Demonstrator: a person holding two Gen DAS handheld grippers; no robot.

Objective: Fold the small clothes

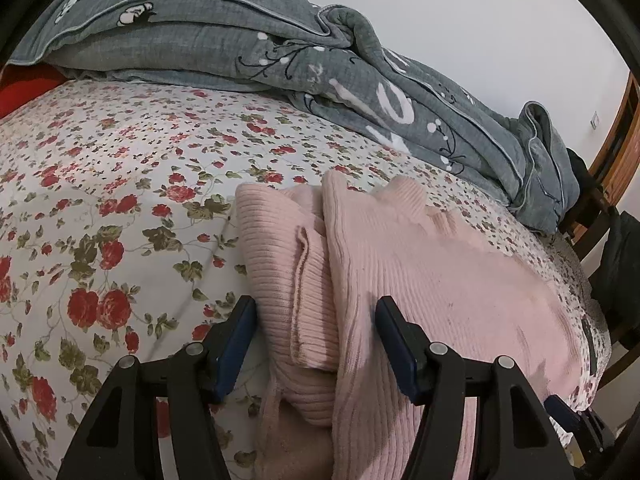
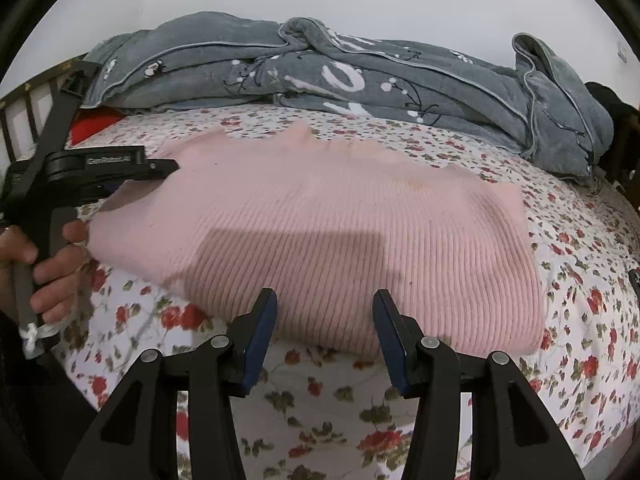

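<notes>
Pink sweater [image 2: 340, 232] lying partly folded on floral sheet [image 2: 580, 280], sleeve [image 1: 288, 280] turned in over the body at the left end; grey quilt [image 2: 360, 76] heaped well behind, against the wall.

Left gripper [image 1: 316, 320] low over the left end, jaws spread wide, straddling the folded-in sleeve; blue pads either side of the ribbed cuff, apparently not pinching it. Seen from the right wrist as a black body [image 2: 112, 168] held in a hand [image 2: 48, 264], tip at the sweater's far left corner; contact there too small to tell.

Right gripper [image 2: 324, 332] hovering just short of the near hem, jaws equally wide, holding nothing; floral sheet visible between its pads and the knit edge.

Long axis of the sweater running left–right across both views, hem side toward the right gripper. Left gripper nearer, already over cloth; right gripper beside it, not yet on it.

Judged next: a grasp at the left end to carry it across the long axis toward the right. Risk: loose sleeve slipping out of the fold.
</notes>
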